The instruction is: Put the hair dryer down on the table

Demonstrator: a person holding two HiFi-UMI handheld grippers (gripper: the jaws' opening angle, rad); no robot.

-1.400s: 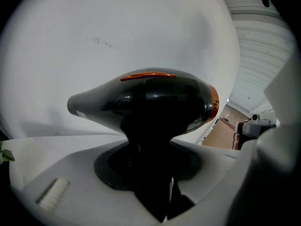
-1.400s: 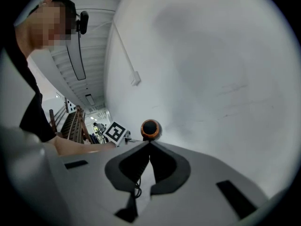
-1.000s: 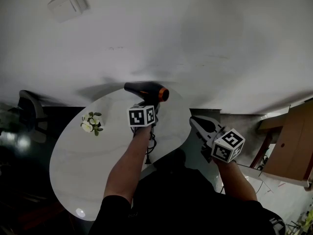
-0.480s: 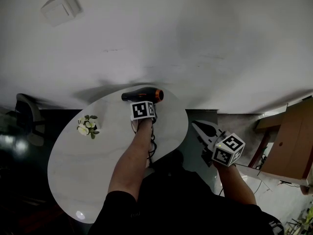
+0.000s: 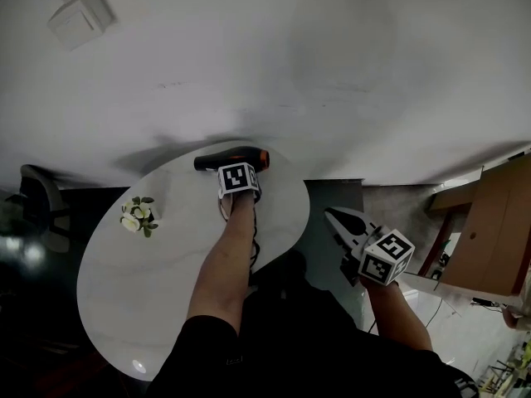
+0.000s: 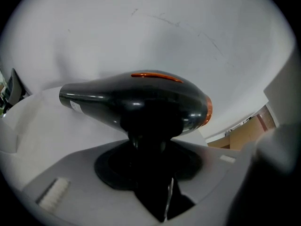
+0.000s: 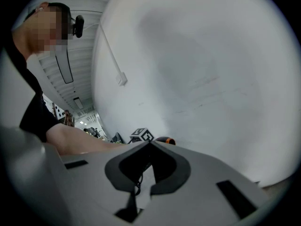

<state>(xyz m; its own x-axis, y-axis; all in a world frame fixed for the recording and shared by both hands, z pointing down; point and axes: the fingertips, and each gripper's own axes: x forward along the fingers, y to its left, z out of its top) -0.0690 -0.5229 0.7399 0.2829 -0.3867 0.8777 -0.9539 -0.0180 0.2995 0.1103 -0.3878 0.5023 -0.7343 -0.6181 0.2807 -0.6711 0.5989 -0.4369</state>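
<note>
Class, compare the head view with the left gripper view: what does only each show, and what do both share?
Head view only: the small white flower sprig and the right gripper with its marker cube. Left gripper view only: the left gripper clamped on the handle of the orange-ringed black hair dryer. Both: that hair dryer, the white oval table, the white wall.

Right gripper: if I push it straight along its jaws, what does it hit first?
Most likely the white wall. The hair dryer in the left gripper lies close under that line, so depth is uncertain.
</note>
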